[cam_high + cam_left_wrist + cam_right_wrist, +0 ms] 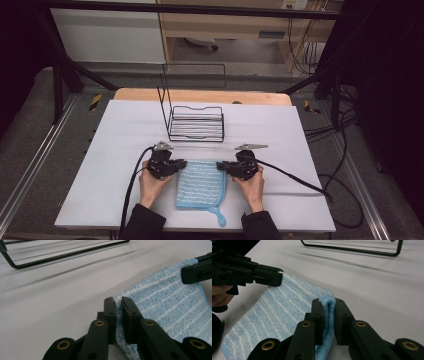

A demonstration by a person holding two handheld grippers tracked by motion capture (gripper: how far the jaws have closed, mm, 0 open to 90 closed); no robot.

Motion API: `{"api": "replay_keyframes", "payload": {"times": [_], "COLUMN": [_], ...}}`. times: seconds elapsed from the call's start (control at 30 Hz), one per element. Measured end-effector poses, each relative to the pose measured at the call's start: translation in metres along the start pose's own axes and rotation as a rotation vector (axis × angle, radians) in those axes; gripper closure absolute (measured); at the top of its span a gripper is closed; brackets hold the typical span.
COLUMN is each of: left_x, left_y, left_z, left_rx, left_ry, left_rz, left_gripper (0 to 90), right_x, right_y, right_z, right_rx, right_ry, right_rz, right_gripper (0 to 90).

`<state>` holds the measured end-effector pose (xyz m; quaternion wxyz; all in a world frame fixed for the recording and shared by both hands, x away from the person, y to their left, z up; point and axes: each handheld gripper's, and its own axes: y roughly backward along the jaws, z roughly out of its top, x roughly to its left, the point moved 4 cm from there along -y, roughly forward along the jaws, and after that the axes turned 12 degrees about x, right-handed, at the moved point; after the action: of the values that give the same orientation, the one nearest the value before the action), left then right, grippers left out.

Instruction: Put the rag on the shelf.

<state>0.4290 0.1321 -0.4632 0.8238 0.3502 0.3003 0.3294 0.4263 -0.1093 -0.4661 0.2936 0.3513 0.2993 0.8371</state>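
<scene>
high view: a light blue cloth (201, 184) with white stripes lies flat on the white table (100, 165), long axis running toward the wire rack (196, 123), a hanging loop at its near corner. left gripper (178, 166) and right gripper (221, 167) each pinch a far corner, fabric bunched between the jaws.

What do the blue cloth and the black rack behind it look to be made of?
Blue cloth: looks like soft terry or microfibre, with a fuzzy looped pile and paler stripes; it bunches between both grippers' jaws. Black rack: thin bent wire, probably coated metal, with a smooth dark finish, parallel rods and a tall looped frame.
</scene>
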Motion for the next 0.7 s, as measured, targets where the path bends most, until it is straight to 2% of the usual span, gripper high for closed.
{"api": "replay_keyframes", "payload": {"times": [0.2,0.7], "left_x": [-0.003,-0.015], "left_y": [0.01,0.039], "left_z": [0.001,0.007], "left_rx": [-0.037,-0.141], "left_ry": [-0.008,-0.027], "left_rz": [-0.014,-0.032], "left_gripper": [82.3,82.3], "right_x": [0.005,0.023], "right_y": [0.007,0.03], "right_z": [0.001,0.008], "right_rx": [-0.035,-0.121], "right_ry": [0.012,0.078], "right_rz": [0.015,0.008], "right_gripper": [80.9,81.3]}}
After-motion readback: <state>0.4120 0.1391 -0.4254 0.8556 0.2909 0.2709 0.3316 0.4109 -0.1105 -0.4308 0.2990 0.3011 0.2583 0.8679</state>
